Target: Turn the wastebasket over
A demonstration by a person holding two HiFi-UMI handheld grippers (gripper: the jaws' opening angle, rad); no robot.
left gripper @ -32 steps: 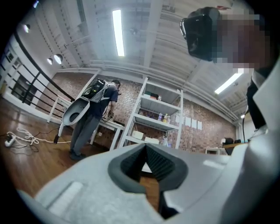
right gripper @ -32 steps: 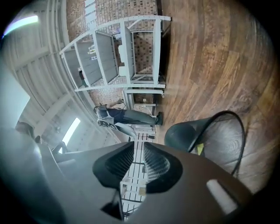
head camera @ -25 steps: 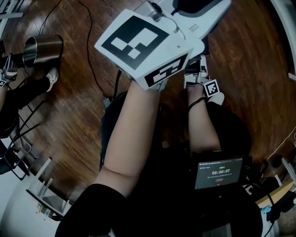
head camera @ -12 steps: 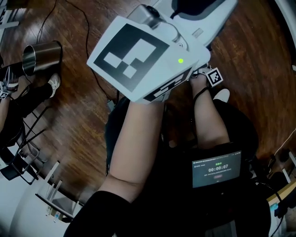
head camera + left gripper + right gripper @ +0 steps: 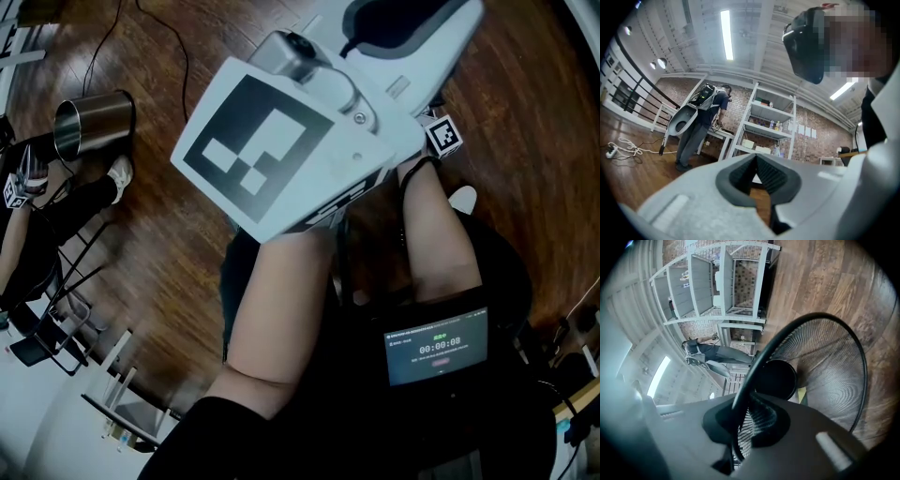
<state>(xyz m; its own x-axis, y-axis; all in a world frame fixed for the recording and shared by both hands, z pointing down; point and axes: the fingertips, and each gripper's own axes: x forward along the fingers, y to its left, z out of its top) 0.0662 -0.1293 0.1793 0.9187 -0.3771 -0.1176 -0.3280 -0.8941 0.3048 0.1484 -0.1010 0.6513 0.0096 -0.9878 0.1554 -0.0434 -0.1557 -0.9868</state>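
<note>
- A lit timer screen (image 5: 436,345) sits nearest, at the person's chest, and both bare forearms reach away from it
- The left tongs (image 5: 756,161) are clenched, pad tips meeting with nothing between them
- Their big marker cube (image 5: 272,150) fills the middle of the head view and hides most of the right tongs (image 5: 746,420)
- The right tongs have just been closing and now grasp the wastebasket (image 5: 825,376) by its thin black rim, which runs between the pads
- The wastebasket is black wire mesh, straight ahead of the right tongs, with its mouth turned toward them and its solid dark base showing deep inside
- The wooden floor (image 5: 825,282) lies behind the wastebasket
- Far to the left a shiny steel cylinder (image 5: 94,120) is tipped on its side, open end leftward
- Farthest off, a white shelf rack (image 5: 768,126) stands against a brick wall, and another person (image 5: 698,126) stands just left of it
</note>
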